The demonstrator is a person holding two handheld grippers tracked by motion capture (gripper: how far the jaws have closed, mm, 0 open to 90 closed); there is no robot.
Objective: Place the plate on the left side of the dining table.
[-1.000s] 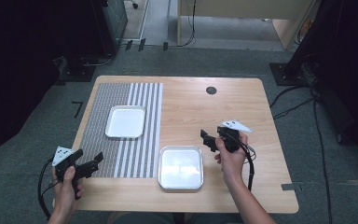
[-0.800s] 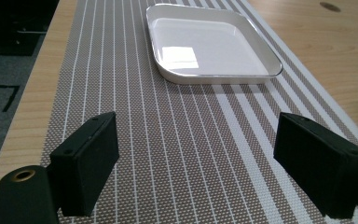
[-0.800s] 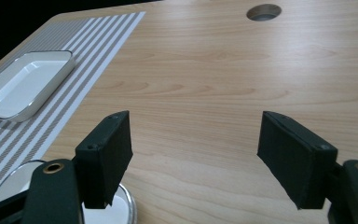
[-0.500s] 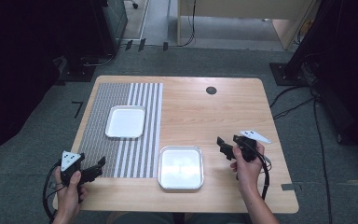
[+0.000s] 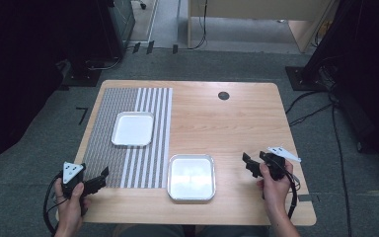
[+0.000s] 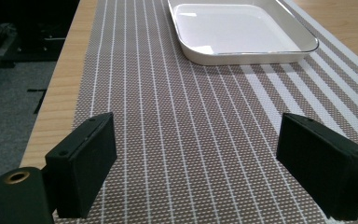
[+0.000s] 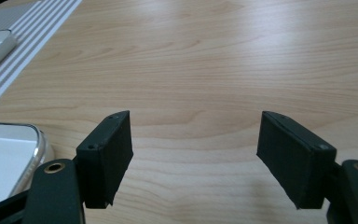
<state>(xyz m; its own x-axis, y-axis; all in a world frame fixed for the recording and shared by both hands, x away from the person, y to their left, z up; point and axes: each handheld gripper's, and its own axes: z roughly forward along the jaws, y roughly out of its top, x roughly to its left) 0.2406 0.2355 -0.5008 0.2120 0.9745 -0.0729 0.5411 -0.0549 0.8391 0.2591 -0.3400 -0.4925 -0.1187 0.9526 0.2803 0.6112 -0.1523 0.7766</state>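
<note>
Both tools gaping, empty: left tool [image 5: 100, 178] at 7 o'clock over striped mat [image 5: 128, 133], right tool [image 5: 250, 164] at 4 o'clock, beside front tray [image 5: 191, 177]. Second tray [image 5: 132, 129] on mat, approx 10 o'clock.

My desk [image 5: 237, 123] is evenly lit from overhead, while the room around it falls into near black at both sides. The near tray [image 5: 191, 177] throws back a soft white glare, and the far tray [image 6: 235, 28] shines too. Shadows under my tongs are faint and short. The high view is soft and grainy; both gripper views are sharp close in, blurring slightly farther off.
</note>
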